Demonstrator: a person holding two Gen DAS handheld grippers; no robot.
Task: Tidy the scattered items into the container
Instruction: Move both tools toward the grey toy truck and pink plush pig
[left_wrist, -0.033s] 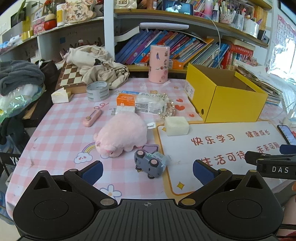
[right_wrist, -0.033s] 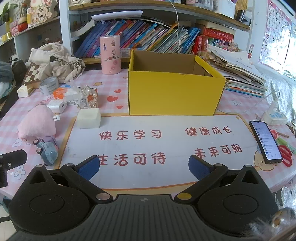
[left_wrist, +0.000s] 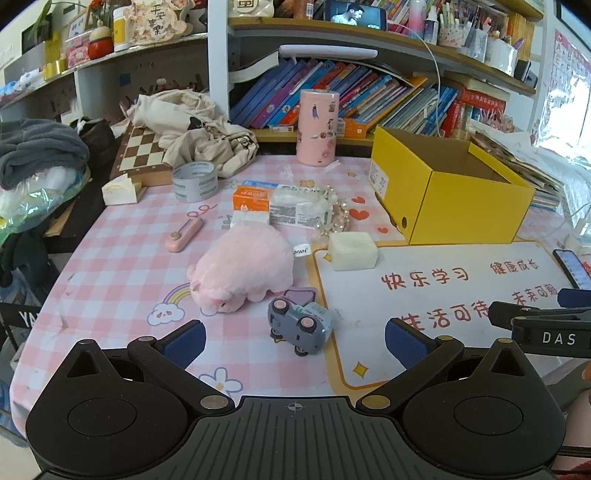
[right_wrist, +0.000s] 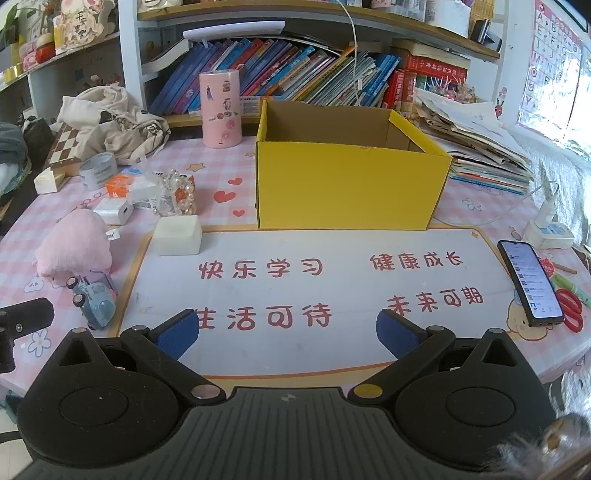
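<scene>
The left gripper (left_wrist: 293, 338) hangs with its jaws spread wide and empty at the bottom of its frame, just above a small blue toy car (left_wrist: 301, 325) lying tipped on the desk (left_wrist: 122, 266). A pink plush toy (left_wrist: 243, 271) sits just behind the car, with a white block (left_wrist: 352, 251) to the right. The yellow box (right_wrist: 351, 192), open-topped, stands at centre in the right view. The right gripper (right_wrist: 286, 330) is also wide and holds nothing, over the white mat (right_wrist: 317, 291).
</scene>
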